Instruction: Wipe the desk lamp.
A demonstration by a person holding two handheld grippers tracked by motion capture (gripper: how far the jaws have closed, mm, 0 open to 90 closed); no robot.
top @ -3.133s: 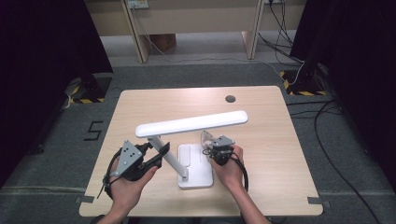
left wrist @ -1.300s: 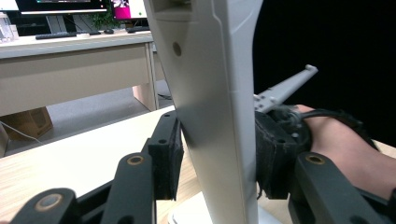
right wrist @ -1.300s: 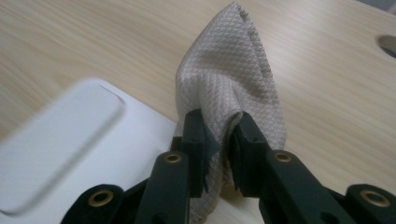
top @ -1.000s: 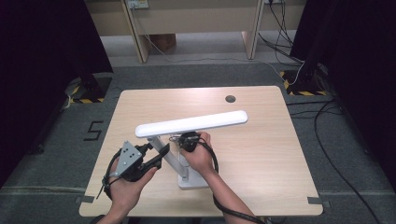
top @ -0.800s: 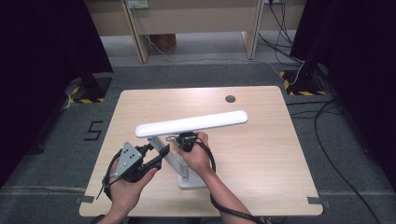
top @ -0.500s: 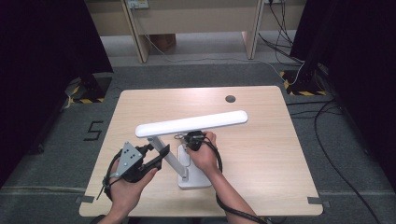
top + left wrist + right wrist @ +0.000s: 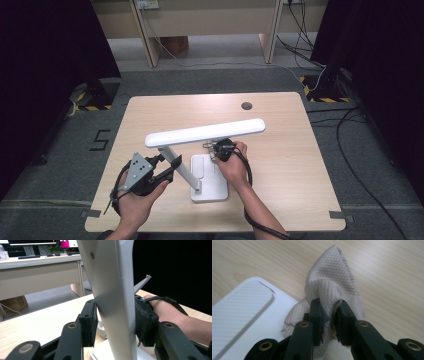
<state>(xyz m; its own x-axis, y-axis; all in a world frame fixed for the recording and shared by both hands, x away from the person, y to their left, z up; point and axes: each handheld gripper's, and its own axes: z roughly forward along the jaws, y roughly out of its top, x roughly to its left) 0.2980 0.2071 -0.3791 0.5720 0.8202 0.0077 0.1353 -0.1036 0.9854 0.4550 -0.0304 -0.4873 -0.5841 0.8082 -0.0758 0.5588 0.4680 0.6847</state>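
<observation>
A white desk lamp stands at the near middle of the table, its long head (image 7: 205,132) level above its flat base (image 7: 207,187). My left gripper (image 7: 169,169) is shut on the slanted lamp arm (image 7: 112,290), one pad on each side of it. My right gripper (image 7: 220,149) is at the far edge of the base, under the head. In the right gripper view the right gripper (image 7: 329,312) is shut on a bunched beige cloth (image 7: 334,280). The cloth lies partly on the ribbed white base (image 7: 244,312) and partly on the wood.
A dark round hole (image 7: 246,105) sits in the tabletop (image 7: 285,165) toward the far edge. The wood to the right of the lamp is bare. Beyond the table are wooden desk legs (image 7: 145,30), and cables (image 7: 350,125) trail over the floor at the right.
My right gripper with the cloth has slid to the right along the far edge of the lamp base, away from the lamp arm. The left gripper and the lamp have stayed still.
</observation>
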